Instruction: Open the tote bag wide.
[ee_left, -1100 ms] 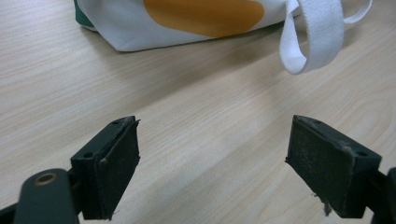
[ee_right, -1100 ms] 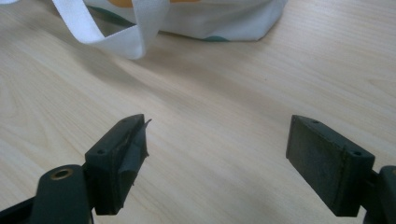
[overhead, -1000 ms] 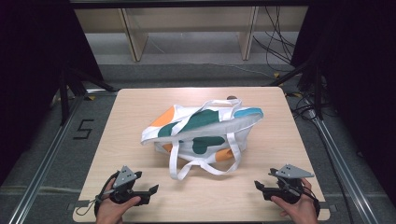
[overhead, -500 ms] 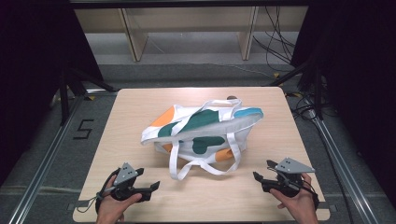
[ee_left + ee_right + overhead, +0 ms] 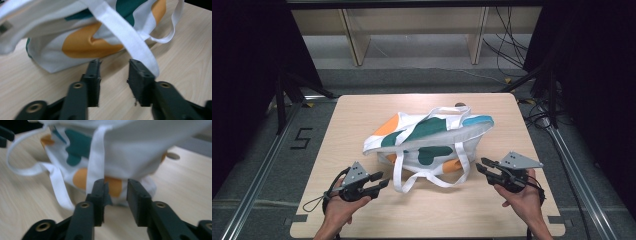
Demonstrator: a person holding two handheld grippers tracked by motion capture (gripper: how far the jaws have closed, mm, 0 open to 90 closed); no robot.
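High view: bag (image 5: 427,137) lies mid-table, untouched. Left gripper (image 5: 379,184) and right gripper (image 5: 482,166) flank its near side, jaws apart, empty; any handling seems not yet begun.

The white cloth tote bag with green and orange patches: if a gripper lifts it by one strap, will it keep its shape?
Probably not. The white cloth tote bag lies slumped and creased, so it likely sags. Its long white strap curls loosely on the wooden table, suggesting floppy, light fabric.
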